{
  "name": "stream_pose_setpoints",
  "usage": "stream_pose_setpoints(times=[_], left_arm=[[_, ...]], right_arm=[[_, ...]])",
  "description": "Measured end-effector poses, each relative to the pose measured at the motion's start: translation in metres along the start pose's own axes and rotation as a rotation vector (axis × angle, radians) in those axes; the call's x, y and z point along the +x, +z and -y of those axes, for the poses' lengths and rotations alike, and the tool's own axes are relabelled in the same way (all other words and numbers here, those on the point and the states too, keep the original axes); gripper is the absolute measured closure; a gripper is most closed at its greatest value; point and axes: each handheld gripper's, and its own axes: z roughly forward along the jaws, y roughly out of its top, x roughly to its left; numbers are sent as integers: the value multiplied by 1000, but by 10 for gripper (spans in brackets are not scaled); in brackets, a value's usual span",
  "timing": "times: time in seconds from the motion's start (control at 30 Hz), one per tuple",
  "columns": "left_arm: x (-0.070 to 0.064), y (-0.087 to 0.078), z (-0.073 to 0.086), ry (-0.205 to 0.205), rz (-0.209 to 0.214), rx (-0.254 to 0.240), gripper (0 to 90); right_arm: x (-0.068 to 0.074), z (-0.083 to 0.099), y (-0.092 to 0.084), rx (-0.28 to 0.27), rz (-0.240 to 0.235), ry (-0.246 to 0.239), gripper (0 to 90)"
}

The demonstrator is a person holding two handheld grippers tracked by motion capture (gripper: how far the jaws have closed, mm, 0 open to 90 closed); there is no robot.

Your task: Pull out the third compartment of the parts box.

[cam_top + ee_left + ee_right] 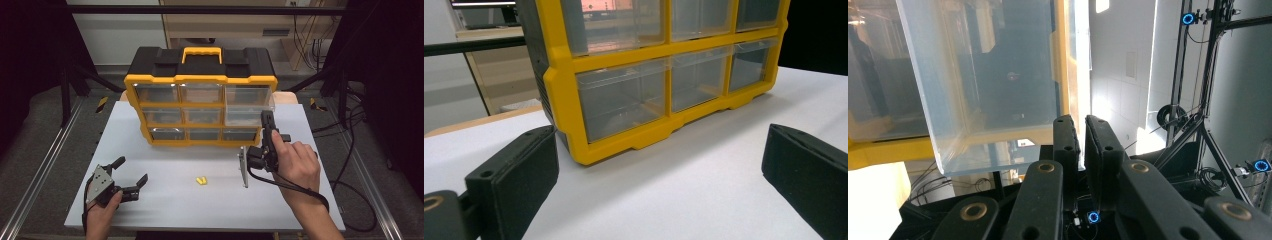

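A yellow and black organizer (200,80) with clear drawers stands at the back of the white table (165,205). Its large right-hand drawer (248,107) sticks out a little from the frame. My right gripper (268,120) is at that drawer's front right edge. In the right gripper view the jaws (1081,131) are nearly together, pinching the thin clear front lip of the drawer (988,90). My left gripper (134,169) rests open on the table at the front left, nothing between its jaws. The left gripper view faces the organizer's lower drawers (624,95) between the open left gripper (659,155).
Two small yellow pieces (201,180) lie on the table in front of the organizer, between the two hands. A cable (295,187) trails from the right gripper over the wrist. Metal rails and dark frame posts flank the table.
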Motion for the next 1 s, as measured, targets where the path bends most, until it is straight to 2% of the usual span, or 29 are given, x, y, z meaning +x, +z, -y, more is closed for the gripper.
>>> stream_pose_setpoints(times=[0.17,0.37,1.0], left_arm=[[-2,1,1,7,5,7,15],[1,-1,1,-5,-7,2,12],[0,0,1,1,-5,6,10]], right_arm=[[0,0,-6,1,-2,5,840],[-2,0,-9,4,-2,17,839],[-1,-1,-13,0,-4,16,829]])
